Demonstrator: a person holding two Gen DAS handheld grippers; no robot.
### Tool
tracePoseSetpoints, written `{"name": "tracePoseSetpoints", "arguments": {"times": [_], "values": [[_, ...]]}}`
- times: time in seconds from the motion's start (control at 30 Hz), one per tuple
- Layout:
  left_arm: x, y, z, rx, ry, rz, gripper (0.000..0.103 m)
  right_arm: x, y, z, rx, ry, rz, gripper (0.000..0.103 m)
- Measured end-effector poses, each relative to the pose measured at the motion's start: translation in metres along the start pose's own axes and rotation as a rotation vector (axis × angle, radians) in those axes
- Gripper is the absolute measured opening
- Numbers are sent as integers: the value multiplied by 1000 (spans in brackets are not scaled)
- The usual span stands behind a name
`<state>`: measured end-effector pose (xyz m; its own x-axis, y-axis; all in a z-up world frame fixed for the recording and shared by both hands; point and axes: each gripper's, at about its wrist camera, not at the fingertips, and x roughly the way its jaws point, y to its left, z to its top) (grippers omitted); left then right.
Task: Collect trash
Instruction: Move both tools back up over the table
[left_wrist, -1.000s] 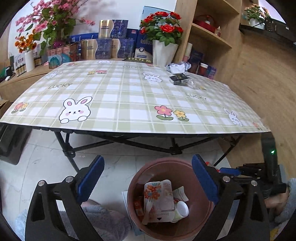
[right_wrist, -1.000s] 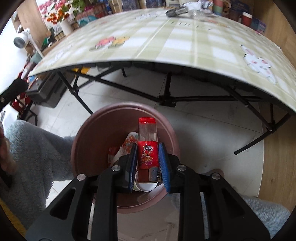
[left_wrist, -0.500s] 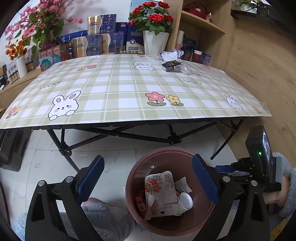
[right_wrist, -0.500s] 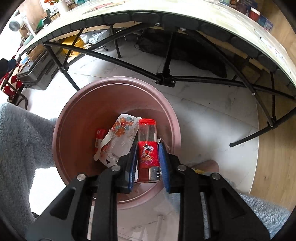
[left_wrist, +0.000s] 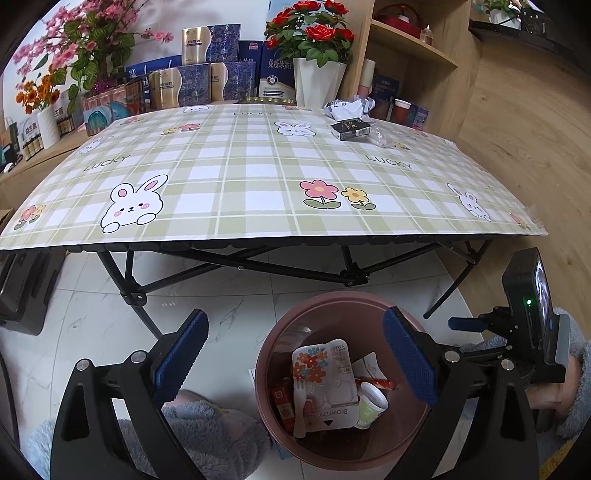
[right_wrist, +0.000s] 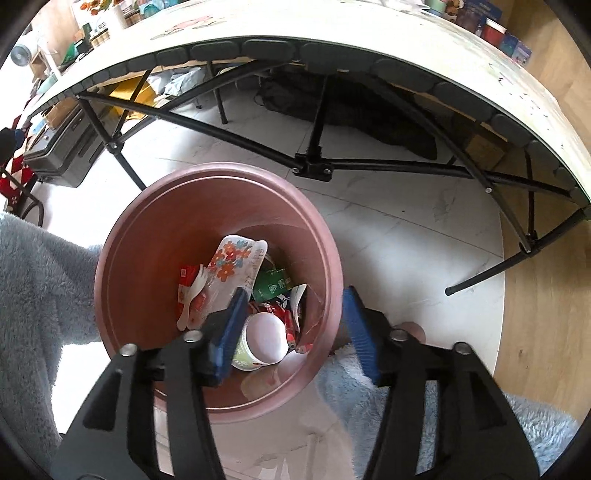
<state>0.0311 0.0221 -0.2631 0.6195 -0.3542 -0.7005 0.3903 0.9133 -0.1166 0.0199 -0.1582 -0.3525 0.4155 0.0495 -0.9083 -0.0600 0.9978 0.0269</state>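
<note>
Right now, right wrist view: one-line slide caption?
Right gripper, jaws opening and empty, hangs over the brown bin holding a flowered tray, paper cup and wrappers.

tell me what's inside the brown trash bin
In the brown trash bin: a flower-print tray, white plastic fork, paper cup, green packet and red wrappers. Whatever lies beneath them, and the bin's bottom, is covered.

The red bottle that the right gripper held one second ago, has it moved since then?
Yes. It has left the right gripper, whose jaws are opening with nothing between them, and it now lies down inside the brown bin, beside the paper cup.
</note>
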Motion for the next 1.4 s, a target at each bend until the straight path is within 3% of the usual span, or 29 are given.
{"name": "tracePoseSetpoints", "arguments": {"times": [0.13,0.3,0.67,0.93,1.17,1.4], "values": [[0,1,0,-4,-1,1,93,-2,-2,1,14,-13,-3,74],[-1,2,0,-13,-6,3,93,-15,-1,3,13,-67,7,97],[-11,11,8,-57,-52,9,93,-60,-18,12,97,-240,48,97],[-10,18,33,-84,-63,-8,93,-91,-49,30,194,-319,96,97],[1,9,78,-12,-79,-38,93,-109,-78,65,232,-381,116,97],[32,-21,137,139,-91,-72,93,-105,-103,102,237,-360,191,97]]}}
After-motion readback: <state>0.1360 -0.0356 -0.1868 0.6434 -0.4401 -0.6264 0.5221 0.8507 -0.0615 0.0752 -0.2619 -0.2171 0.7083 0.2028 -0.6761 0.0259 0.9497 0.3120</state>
